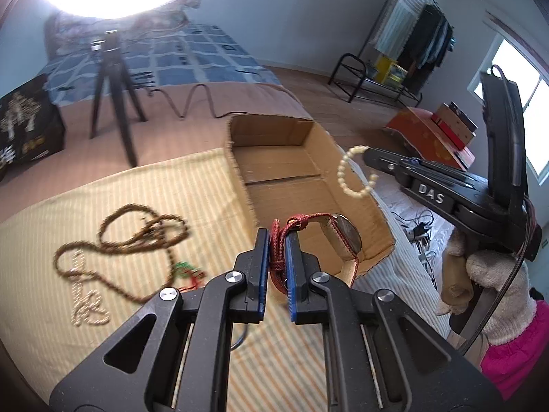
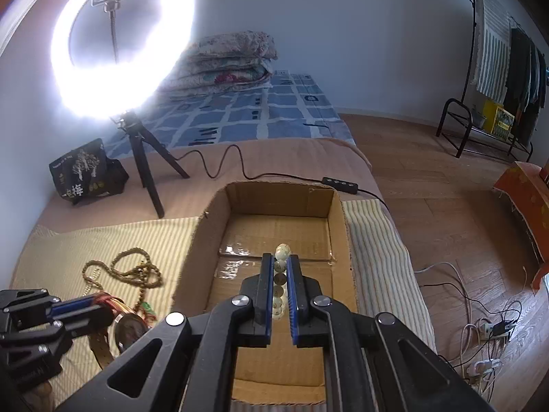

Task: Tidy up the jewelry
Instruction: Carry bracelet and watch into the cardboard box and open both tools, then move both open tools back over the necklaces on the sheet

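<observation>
the left gripper [image 1: 278,240] fingers clamp a red-strapped watch [image 1: 343,240] beside the cardboard box [image 1: 240,130]; the right gripper [image 2: 282,267] fingers pinch a pearl bracelet [image 2: 282,252] over the box.

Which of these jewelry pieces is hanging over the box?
The cream bead bracelet, clamped in the right gripper above the cardboard box; the others sit left of it.

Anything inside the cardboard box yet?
The cardboard box shows only its bare taped floor. The right gripper hides a strip of it, holding the pearl bracelet above.
</observation>
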`<state>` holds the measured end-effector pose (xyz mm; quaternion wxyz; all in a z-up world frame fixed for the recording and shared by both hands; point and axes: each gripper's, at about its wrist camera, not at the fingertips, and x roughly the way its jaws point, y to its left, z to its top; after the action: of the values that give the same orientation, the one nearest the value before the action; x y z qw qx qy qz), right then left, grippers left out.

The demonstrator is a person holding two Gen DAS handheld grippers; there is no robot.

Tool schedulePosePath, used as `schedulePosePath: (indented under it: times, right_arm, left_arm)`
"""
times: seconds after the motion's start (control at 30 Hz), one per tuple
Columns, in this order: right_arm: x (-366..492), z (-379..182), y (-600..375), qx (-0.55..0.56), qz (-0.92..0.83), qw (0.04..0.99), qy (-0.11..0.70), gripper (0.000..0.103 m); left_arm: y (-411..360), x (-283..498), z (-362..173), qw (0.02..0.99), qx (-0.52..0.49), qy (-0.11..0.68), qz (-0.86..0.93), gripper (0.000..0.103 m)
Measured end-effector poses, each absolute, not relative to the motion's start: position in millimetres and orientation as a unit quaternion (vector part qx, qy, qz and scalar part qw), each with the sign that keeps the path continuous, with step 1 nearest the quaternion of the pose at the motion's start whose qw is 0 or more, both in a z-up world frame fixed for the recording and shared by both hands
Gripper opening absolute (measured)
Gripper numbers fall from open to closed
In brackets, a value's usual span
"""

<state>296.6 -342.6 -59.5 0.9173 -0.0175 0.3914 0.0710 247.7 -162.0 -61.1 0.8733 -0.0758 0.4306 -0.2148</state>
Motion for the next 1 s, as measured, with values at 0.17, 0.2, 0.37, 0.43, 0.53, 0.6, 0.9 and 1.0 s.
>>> schedulePosePath:
  times: [0.17, 0.2, 0.37, 0.43, 0.53, 0.6, 0.9, 1.0]
  right_arm:
    - [305.2, -68.8, -351.4, -0.007, 0.064, 0.913, 0.403, 0.005]
    - [305.6, -69.4, -352.9, -0.004, 0.064, 0.913, 0.403, 0.005]
    - [307.3, -72.2, -357.2, 0.002, 0.060, 0.912, 0.405, 0.005]
    - [307.6, -74.6, -357.1, 0.003, 0.060, 0.911, 0.408, 0.006]
    - [305.7, -75.0, -358.1, -0.001, 0.058, 0.912, 0.406, 0.033]
    - [303.9, -72.9, -360.1, 0.001, 0.053, 0.915, 0.400, 0.049]
    - [298.7, -64.3, -365.3, 0.001, 0.023, 0.925, 0.379, 0.086]
    - [295.5, -60.4, -363.7, -0.003, 0.012, 0.929, 0.370, 0.089]
  left_arm:
    - [-182.6, 254.6, -72.2, 0.863, -0.080, 0.443, -0.229, 0.007]
    - [-186.3, 254.7, -73.8, 0.863, -0.077, 0.443, -0.229, 0.007]
    - [-197.0, 255.4, -82.2, 0.862, -0.064, 0.449, -0.229, 0.007]
    - [-197.9, 256.4, -84.7, 0.860, -0.065, 0.451, -0.230, 0.008]
    - [-198.1, 258.5, -85.1, 0.861, -0.069, 0.448, -0.232, 0.014]
    - [-198.4, 258.5, -84.2, 0.862, -0.069, 0.446, -0.231, 0.025]
    - [-186.7, 253.2, -79.5, 0.872, -0.049, 0.435, -0.220, 0.034]
    - [-181.5, 250.6, -78.0, 0.873, -0.047, 0.434, -0.217, 0.034]
